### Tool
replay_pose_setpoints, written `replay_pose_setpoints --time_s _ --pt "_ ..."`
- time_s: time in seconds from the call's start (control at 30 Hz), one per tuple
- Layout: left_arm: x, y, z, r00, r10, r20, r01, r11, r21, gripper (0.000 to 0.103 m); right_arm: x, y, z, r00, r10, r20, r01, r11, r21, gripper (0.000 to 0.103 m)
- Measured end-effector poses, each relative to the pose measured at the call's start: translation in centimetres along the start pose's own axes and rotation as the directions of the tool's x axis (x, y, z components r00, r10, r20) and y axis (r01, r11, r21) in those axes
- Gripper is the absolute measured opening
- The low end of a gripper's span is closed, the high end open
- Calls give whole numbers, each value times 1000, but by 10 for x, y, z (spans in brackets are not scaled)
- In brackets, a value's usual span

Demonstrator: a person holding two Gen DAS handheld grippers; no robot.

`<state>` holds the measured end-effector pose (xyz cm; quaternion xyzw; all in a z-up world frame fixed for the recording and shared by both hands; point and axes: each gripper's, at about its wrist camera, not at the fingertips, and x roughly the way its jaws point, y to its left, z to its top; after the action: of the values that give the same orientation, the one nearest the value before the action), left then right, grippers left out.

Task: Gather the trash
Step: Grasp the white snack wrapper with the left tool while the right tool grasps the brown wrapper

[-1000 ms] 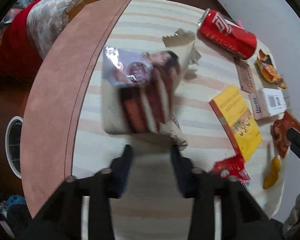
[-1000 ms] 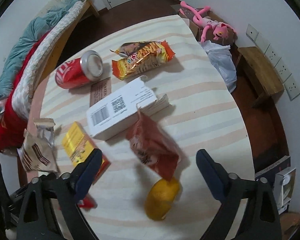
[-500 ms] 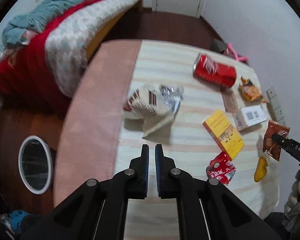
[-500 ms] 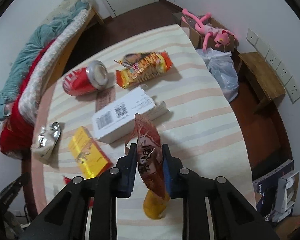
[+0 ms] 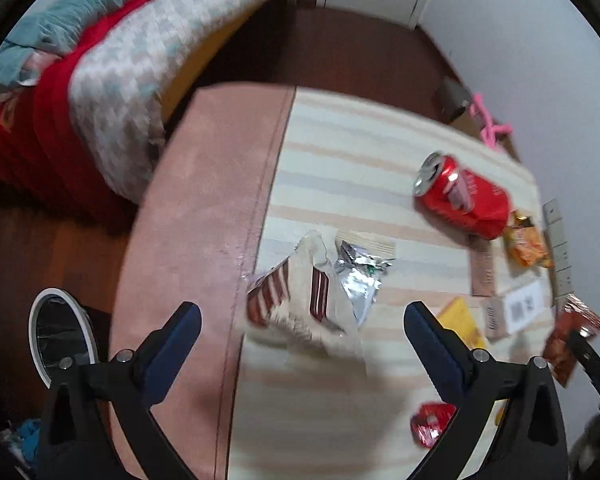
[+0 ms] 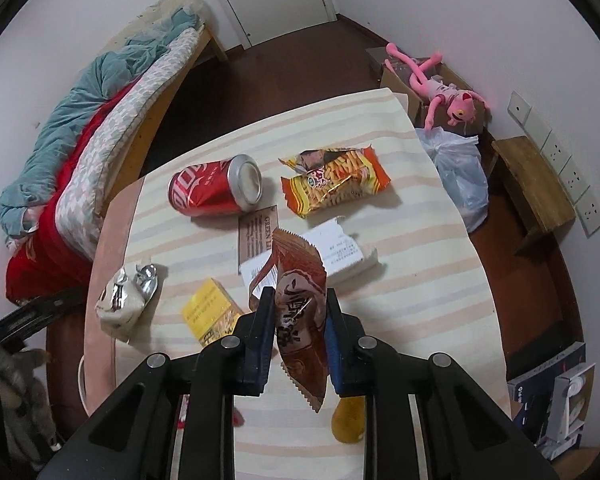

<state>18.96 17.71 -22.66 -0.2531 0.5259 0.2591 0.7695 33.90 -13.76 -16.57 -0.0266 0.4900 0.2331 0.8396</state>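
In the right wrist view, the right gripper fills the bottom centre of the frame, its jaws closed on a brown snack wrapper that stands upright between them, lifted off the striped worktop. Just below the jaws, at lower centre, lies a yellow fruit-like object, partly hidden. To the left of the jaws sits a yellow box, and further left, near the worktop's edge, a crumpled white and brown bag with foil showing. Behind the held wrapper lie a white carton and a brown card. Beyond those, in mid-frame, a red soda can lies on its side beside an orange snack packet. At upper right a pink plush toy rests on a cardboard box, with a white plastic bag on the floor below it; a bed runs along the upper left.

In the left wrist view, the left gripper sits at the bottom of the frame with its jaws spread wide and holding nothing. The crumpled bag lies between and just ahead of them, at frame centre. A small red wrapper lies at lower right. A white-rimmed bin stands on the floor at lower left.
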Motion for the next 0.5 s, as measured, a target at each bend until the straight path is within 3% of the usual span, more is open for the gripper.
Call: replay_pose_setpoints --time_s 0.03,0.07,0.1,0.13,0.17,0.27,0.4,0.5 --pt "11 -1 2 999 4 -32 -4 1000 0 101 2 0 1 1000 -3 -3 3 1000 3 23" --pt "27 -2 3 998 5 -68 -5 1000 -3 83 4 1 1 1000 -6 -8 6 1000 5 23" --pt "35 -2 2 996 13 -85 -14 1000 -4 65 6 1 2 1000 -9 -12 9 1000 5 23" --pt "44 -3 0 994 30 -108 -30 1000 0 31 8 2 1 1000 -9 -18 9 1000 5 23" --pt "49 -6 -4 992 33 -118 -32 999 8 26 11 3 0 1000 -11 -27 11 1000 2 23" --pt "37 -18 -20 997 67 -40 -65 995 70 7 14 8 -6 999 -4 -54 3 1000 -15 23" --pt "6 -26 -49 993 100 70 -107 988 112 5 7 22 -17 999 -14 -47 10 997 -76 23" --pt "-25 -24 -70 977 133 166 -155 980 122 4 -3 31 -25 999 -4 -38 1 995 -96 23"
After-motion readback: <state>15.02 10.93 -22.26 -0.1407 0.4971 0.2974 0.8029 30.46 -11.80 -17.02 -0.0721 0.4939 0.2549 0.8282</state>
